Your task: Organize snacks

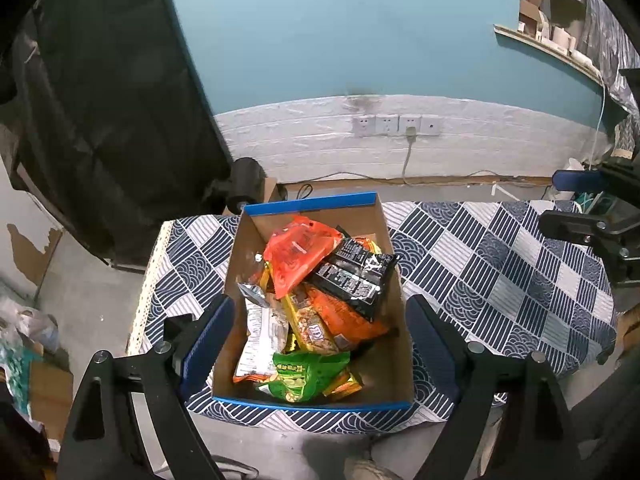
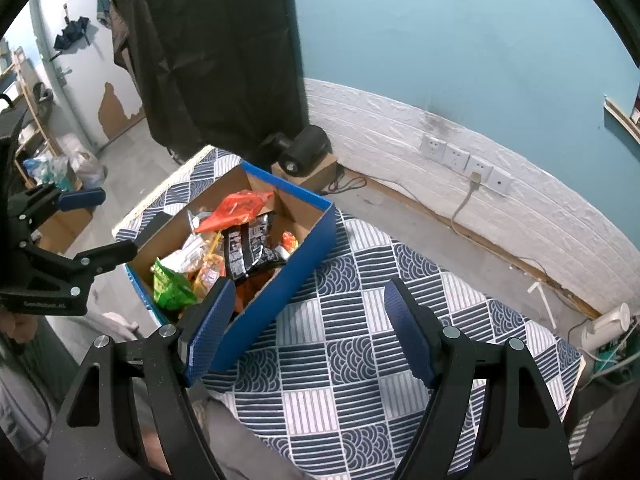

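A blue cardboard box (image 1: 308, 403) stands on the table with the patterned blue-white cloth (image 1: 500, 264). Inside lie several snack packets: an orange-red one (image 1: 298, 254) on top, a black one (image 1: 354, 276), a green one (image 1: 306, 374) at the near end. My left gripper (image 1: 320, 340) is open and empty, held above the near end of the box. My right gripper (image 2: 310, 332) is open and empty above the cloth, right of the box (image 2: 288, 280). The snacks show there too, the green packet (image 2: 170, 288) and the black one (image 2: 246, 250). The left gripper also shows in the right wrist view (image 2: 100, 224).
A black roll on a small cardboard box (image 2: 306, 156) sits on the floor behind the table. Wall sockets with a cable (image 1: 400, 125) are on the white brick wall. A black cloth wardrobe (image 1: 104, 112) stands at the left. Bare cloth (image 2: 380, 360) spreads right of the box.
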`<state>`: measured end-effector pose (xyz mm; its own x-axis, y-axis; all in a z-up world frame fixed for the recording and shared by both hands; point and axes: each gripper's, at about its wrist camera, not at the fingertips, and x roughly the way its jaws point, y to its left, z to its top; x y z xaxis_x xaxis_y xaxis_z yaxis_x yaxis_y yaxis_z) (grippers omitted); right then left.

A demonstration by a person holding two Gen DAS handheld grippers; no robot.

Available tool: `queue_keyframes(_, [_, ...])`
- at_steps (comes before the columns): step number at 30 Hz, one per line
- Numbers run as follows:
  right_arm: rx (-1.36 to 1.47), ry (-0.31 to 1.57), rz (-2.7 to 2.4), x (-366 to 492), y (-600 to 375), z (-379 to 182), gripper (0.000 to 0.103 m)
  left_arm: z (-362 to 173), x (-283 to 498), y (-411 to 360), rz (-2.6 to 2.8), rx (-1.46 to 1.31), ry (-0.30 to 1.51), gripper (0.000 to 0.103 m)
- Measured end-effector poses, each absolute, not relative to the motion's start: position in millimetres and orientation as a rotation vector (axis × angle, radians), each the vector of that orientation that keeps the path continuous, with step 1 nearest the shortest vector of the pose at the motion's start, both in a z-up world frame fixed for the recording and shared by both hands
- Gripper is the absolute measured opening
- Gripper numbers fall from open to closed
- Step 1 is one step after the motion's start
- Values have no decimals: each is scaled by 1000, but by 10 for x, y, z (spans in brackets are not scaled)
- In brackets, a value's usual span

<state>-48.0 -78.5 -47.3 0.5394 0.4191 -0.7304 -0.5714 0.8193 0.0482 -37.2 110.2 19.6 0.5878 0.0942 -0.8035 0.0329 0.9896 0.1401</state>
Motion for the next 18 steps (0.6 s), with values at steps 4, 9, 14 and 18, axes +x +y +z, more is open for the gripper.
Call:
queue_keyframes(4, [-212, 810, 598, -505, -796, -478, 77, 137, -351, 1115, 35, 134, 972, 88])
queue_keyframes(9, [-213, 809, 599, -517, -796, -470, 77, 164, -372, 1119, 57, 140, 953, 88])
queue_keyframes(14, [-213, 804, 598, -533, -802, -459, 77, 172, -385, 1094, 71, 164, 942, 88])
queue_keyframes(18, [-214, 805, 598, -533, -799, -456, 77, 165, -387, 1074, 81, 176, 943, 88])
